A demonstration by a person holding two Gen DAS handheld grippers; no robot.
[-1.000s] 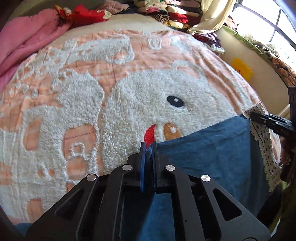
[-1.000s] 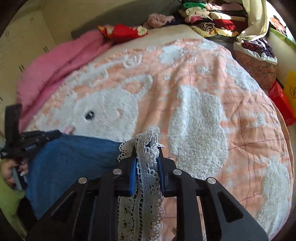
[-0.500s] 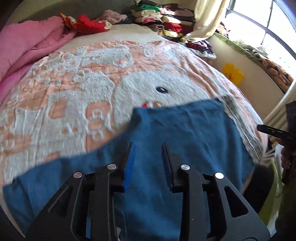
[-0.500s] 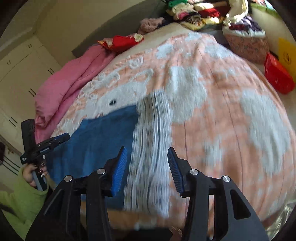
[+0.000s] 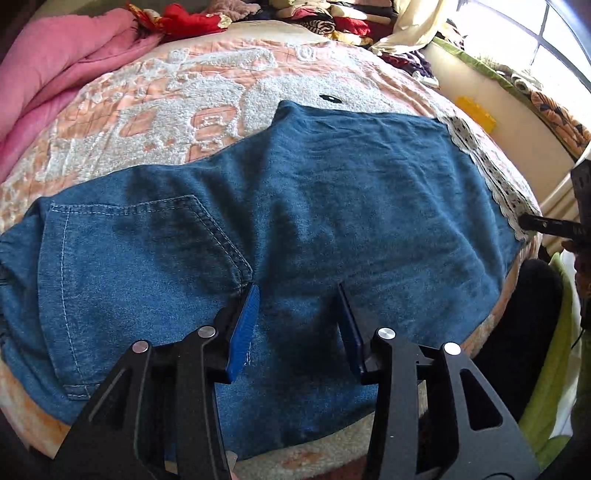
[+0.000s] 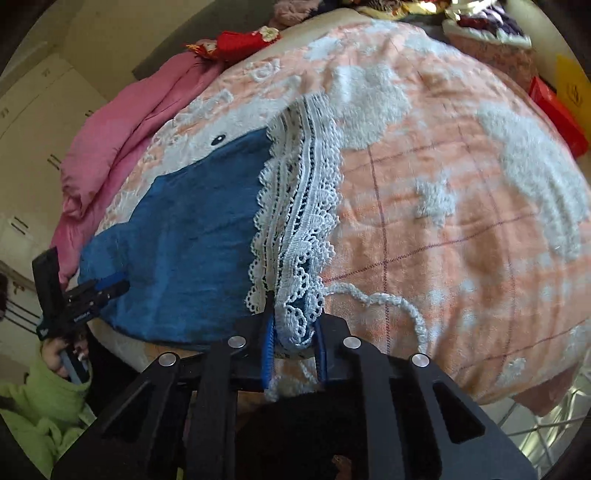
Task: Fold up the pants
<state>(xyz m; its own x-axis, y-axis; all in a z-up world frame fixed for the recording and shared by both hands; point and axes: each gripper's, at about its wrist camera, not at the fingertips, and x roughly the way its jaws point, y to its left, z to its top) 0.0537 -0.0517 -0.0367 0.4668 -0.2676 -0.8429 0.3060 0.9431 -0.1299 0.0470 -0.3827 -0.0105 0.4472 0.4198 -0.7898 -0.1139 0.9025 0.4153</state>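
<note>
Blue denim pants (image 5: 295,206) lie flat across the bed, back pocket (image 5: 129,258) to the left and white lace hem (image 5: 480,158) to the right. My left gripper (image 5: 297,291) hovers over the middle of the denim near the front edge. Its jaws are opening, and only flat cloth lies below them. In the right wrist view the pants (image 6: 192,229) end in the lace hem (image 6: 299,206). My right gripper (image 6: 294,325) is closing there, with the hem's near corner bunched between its pads. The left gripper (image 6: 114,286) shows at that view's left edge, the right gripper (image 5: 528,220) at the other view's right edge.
The peach and white bedspread (image 6: 443,184) covers the bed. A pink blanket (image 5: 55,74) lies along the far left, with a red garment (image 5: 184,18) and stacked clothes (image 5: 325,18) at the back. A red box (image 6: 557,114) sits beside the bed. A green sleeve (image 6: 44,406) holds the left gripper.
Both grippers let go of the pants' far edge and drew back to the near side. The pants now lie spread flat. The right gripper opened, then closed on the lace corner.
</note>
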